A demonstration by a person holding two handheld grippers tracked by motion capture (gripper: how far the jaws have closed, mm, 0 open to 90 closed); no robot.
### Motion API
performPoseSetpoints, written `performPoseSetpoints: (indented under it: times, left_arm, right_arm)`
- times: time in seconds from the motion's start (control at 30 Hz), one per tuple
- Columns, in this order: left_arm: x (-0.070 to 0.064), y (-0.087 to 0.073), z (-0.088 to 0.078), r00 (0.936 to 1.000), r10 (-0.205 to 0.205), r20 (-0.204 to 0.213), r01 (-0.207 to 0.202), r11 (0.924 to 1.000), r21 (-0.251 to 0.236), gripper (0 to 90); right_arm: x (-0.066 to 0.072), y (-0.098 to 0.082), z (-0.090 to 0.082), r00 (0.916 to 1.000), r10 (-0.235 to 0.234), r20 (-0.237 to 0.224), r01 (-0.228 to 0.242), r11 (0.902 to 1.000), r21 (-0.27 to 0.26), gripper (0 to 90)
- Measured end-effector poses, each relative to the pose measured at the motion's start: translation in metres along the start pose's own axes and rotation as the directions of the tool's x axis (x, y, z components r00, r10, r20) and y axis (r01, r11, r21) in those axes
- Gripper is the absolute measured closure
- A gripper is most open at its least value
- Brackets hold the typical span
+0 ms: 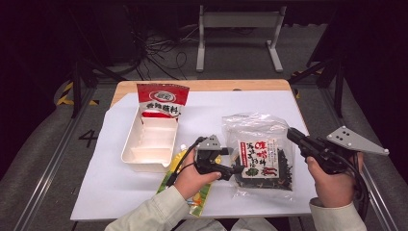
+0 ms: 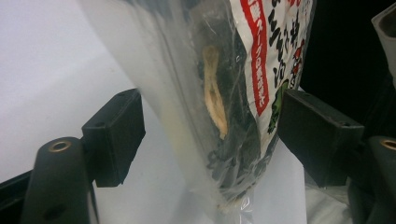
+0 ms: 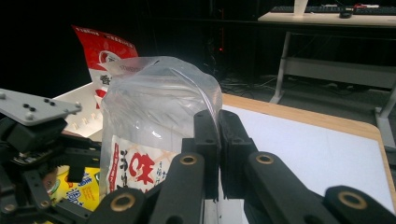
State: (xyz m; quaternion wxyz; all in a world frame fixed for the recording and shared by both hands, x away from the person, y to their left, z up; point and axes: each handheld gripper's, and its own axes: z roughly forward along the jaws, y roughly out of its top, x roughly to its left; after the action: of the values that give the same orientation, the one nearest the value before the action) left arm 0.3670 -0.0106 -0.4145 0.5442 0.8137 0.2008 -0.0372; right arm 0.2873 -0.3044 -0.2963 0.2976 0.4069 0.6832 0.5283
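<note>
A clear plastic bag (image 1: 260,159) of dark dried bits, with a white label in red lettering, is lifted at its right side above the white sheet. My right gripper (image 1: 291,134) is shut on the bag's upper right edge; in the right gripper view the jaws (image 3: 217,119) pinch the clear film of the bag (image 3: 154,107). My left gripper (image 1: 236,168) comes in from the left at the bag's lower left edge. In the left gripper view its jaws (image 2: 217,135) stand open on either side of the bag (image 2: 224,70), with neither pad touching it.
A white divided tray (image 1: 130,155) lies left of the bag, and a red pouch (image 1: 162,100) stands at its far end. A yellow packet (image 1: 179,159) lies partly under my left hand. The white sheet (image 1: 250,103) covers a wooden table; dark floor lies around it.
</note>
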Motion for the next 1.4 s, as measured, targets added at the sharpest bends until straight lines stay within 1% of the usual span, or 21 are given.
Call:
performPoseSetpoints:
  times: [0.03, 0.07, 0.1, 0.17, 0.2, 0.33, 0.4, 0.43, 0.47, 0.57, 0.67, 0.73, 0.8, 0.83, 0.87, 0.93, 1.07, 1.17, 1.27, 1.3, 1.4]
  left_arm:
    - [0.0, 0.0, 0.002, 1.0, 0.002, 0.003, -0.002, 1.0, -0.004, 29.2]
    - [0.0, 0.0, 0.004, 0.9996, 0.029, 0.003, -0.029, 0.9994, -0.017, 34.4]
    - [0.0, 0.0, 0.004, 0.9996, 0.029, 0.003, -0.029, 0.9994, -0.017, 42.1]
    - [-0.001, 0.002, 0.004, 0.9986, 0.014, 0.051, -0.012, 0.9988, -0.048, 51.4]
    - [-0.001, 0.002, 0.004, 0.9986, 0.014, 0.051, -0.012, 0.9988, -0.048, 55.9]
    - [0.001, 0.007, -0.006, 0.9949, 0.002, 0.101, 0.004, 0.9979, -0.065, 68.9]
    - [-0.002, 0.009, -0.01, 0.9947, 0.028, 0.099, -0.022, 0.9984, -0.052, 72.3]
    - [-0.002, 0.009, -0.01, 0.9947, 0.028, 0.099, -0.022, 0.9984, -0.052, 73.5]
    - [-0.004, 0.012, -0.014, 0.9948, 0.05, 0.089, -0.046, 0.9981, -0.04, 74.0]
    - [-0.007, 0.016, -0.021, 0.9944, 0.077, 0.072, -0.075, 0.9968, -0.028, 74.9]
    - [-0.011, 0.023, -0.031, 0.9915, 0.128, 0.022, -0.128, 0.9917, 0.001, 75.1]
    - [-0.013, 0.025, -0.034, 0.9906, 0.136, 0.011, -0.136, 0.9907, 0.005, 75.3]
    - [-0.016, 0.03, -0.044, 0.9853, 0.17, -0.013, -0.17, 0.985, 0.03, 75.7]
    - [-0.016, 0.03, -0.044, 0.9853, 0.17, -0.013, -0.17, 0.985, 0.03, 75.7]
    - [-0.017, 0.033, -0.049, 0.981, 0.192, -0.029, -0.19, 0.9807, 0.044, 75.7]
    - [-0.016, 0.035, -0.055, 0.9788, 0.2, -0.042, -0.198, 0.979, 0.048, 75.7]
    - [-0.013, 0.04, -0.068, 0.9771, 0.203, -0.063, -0.202, 0.9791, 0.021, 75.7]
    - [-0.012, 0.046, -0.082, 0.9724, 0.218, -0.082, -0.218, 0.9758, 0.009, 75.7]
    - [-0.012, 0.05, -0.091, 0.9699, 0.229, -0.082, -0.229, 0.9734, 0.016, 75.7]
    - [-0.013, 0.053, -0.098, 0.9684, 0.235, -0.082, -0.233, 0.9718, 0.037, 75.6]
    - [-0.015, 0.056, -0.107, 0.966, 0.24, -0.097, -0.236, 0.9704, 0.053, 75.6]
  right_arm:
    - [0.0, 0.0, 0.0, 1.0, -0.001, -0.004, 0.001, 1.0, 0.0, 86.5]
    - [0.0, 0.0, 0.0, 1.0, 0.0, -0.008, 0.0, 1.0, 0.0, 86.4]
    - [0.0, 0.0, 0.0, 1.0, 0.0, -0.008, 0.0, 1.0, 0.0, 86.4]
    - [0.0, 0.0, 0.001, 0.9998, 0.002, -0.02, -0.002, 1.0, 0.0, 86.1]
    - [0.0, 0.0, 0.001, 0.9998, 0.004, -0.02, -0.004, 1.0, 0.001, 86.0]
    - [-0.003, 0.0, -0.001, 0.9998, 0.008, -0.015, -0.008, 0.9999, -0.012, 85.3]
    - [-0.005, 0.0, -0.001, 0.9997, 0.012, -0.02, -0.012, 0.9999, -0.008, 84.4]
    - [-0.006, 0.0, -0.001, 0.9998, 0.009, -0.017, -0.009, 0.9999, -0.004, 84.1]
    - [-0.006, -0.001, 0.0, 0.9999, 0.007, -0.016, -0.007, 1.0, 0.0, 83.7]
    - [-0.009, -0.001, 0.0, 0.9994, 0.015, -0.031, -0.015, 0.9999, 0.003, 82.5]
    - [-0.01, 0.0, -0.001, 0.9988, 0.019, -0.046, -0.019, 0.9998, 0.004, 80.6]
    - [-0.01, 0.0, -0.001, 0.9983, 0.02, -0.054, -0.02, 0.9998, 0.0, 79.0]
    - [-0.011, 0.0, -0.001, 0.9983, 0.02, -0.055, -0.02, 0.9998, 0.002, 77.1]
    - [-0.011, 0.0, -0.001, 0.9984, 0.016, -0.054, -0.016, 0.9999, 0.002, 75.8]
    - [-0.011, 0.0, -0.001, 0.9983, 0.018, -0.055, -0.018, 0.9998, 0.004, 74.1]
    - [-0.012, 0.0, -0.001, 0.9987, 0.013, -0.049, -0.013, 0.9999, 0.012, 69.2]
    - [-0.016, -0.002, -0.001, 0.9991, 0.019, -0.037, -0.018, 0.9995, 0.025, 68.2]
    - [-0.017, -0.003, -0.001, 0.9993, 0.02, -0.031, -0.019, 0.9992, 0.035, 67.8]
    - [-0.018, -0.004, 0.001, 0.9992, 0.022, -0.032, -0.021, 0.9986, 0.049, 67.0]
    - [-0.019, -0.005, 0.002, 0.999, 0.028, -0.034, -0.026, 0.9981, 0.056, 66.5]
    - [-0.02, -0.007, 0.004, 0.9985, 0.04, -0.037, -0.038, 0.9968, 0.07, 66.0]
